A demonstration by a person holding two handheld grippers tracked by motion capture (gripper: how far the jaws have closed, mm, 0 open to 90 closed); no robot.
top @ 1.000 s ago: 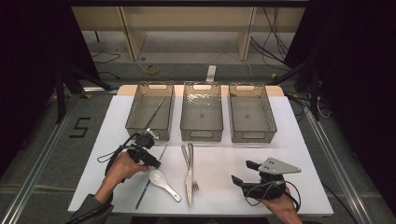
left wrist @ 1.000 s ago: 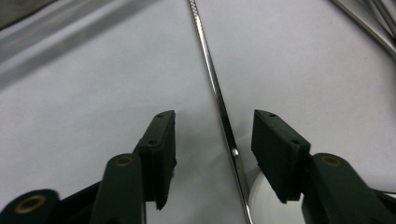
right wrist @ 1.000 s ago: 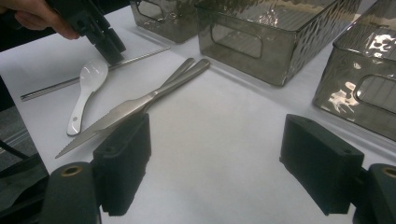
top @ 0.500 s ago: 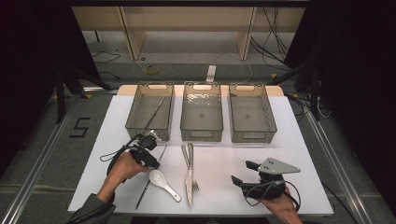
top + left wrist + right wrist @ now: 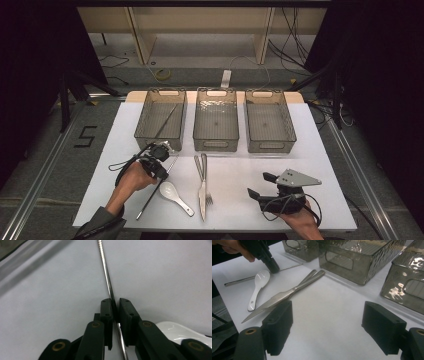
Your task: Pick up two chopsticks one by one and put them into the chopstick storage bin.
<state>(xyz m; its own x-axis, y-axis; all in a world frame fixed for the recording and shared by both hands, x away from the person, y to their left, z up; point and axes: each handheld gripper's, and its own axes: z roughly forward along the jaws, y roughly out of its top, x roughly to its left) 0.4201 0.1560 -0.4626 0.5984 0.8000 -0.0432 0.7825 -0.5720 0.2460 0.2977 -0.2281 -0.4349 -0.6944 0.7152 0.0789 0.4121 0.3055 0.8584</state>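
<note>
Chopstick (image 5: pixel 107 277): slim round metal rod, bright and polished, threaded texture near its far tip, lying flat on the white table (image 5: pixel 320 150) just beside a glossy white ceramic spoon (image 5: pixel 173 196). Left gripper (image 5: pixel 115 307) has just been closing; its black jaws now pinch the rod mid-length. Right gripper (image 5: pixel 327 325) rests near the table's front right edge, jaws wide apart, nothing between them. Steel knife (image 5: pixel 284 297) and fork (image 5: pixel 207 192) lie crossed at centre. Three smoky, dimpled plastic bins (image 5: pixel 215 145) stand in a row behind.
</note>
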